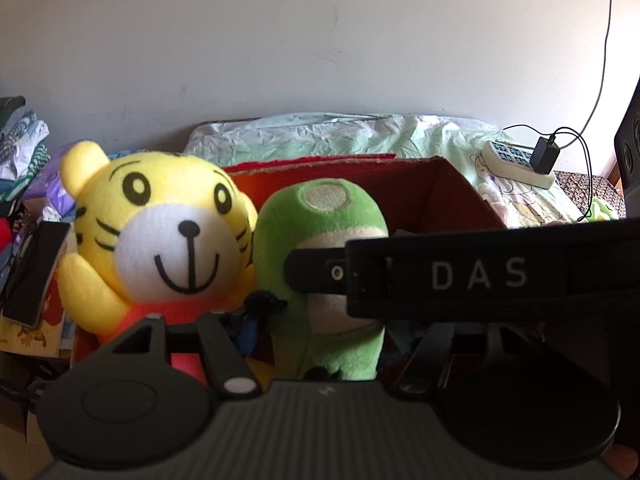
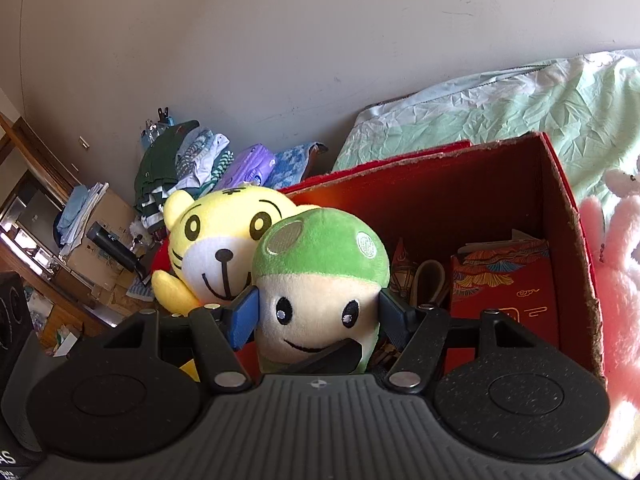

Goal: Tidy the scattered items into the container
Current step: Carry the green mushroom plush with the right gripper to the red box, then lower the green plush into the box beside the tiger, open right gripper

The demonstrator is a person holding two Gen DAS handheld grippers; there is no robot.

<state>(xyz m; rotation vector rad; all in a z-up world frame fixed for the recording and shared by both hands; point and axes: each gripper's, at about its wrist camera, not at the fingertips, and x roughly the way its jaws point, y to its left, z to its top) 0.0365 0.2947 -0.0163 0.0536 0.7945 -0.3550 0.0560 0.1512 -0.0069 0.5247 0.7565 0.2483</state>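
Green plush fills the gap between our right gripper's [image 2: 318, 316] blue-padded fingers [image 2: 244, 318]: the mushroom-capped toy [image 2: 320, 280] sits upright, face toward the camera, with one pad against each cheek, so we judge that the right fingers are clenched on it across its width. Its long axis runs up and down, square to the fingers. It hangs over the near left part of the red cardboard box [image 2: 576, 216], just ahead of the fingertips, with the yellow tiger plush [image 2: 224, 236] touching it on the left and already leaning in the box's corner. The open space of the box lies ahead and to the right of the fingers, above the red packets [image 2: 504, 292] on the floor of it. From the left wrist view, our left gripper [image 1: 256, 312] points at the same two toys from close by; its fingertips are mostly hidden behind the frame, so we cannot tell how they stand. The right hand is the one placed to lower the toy.
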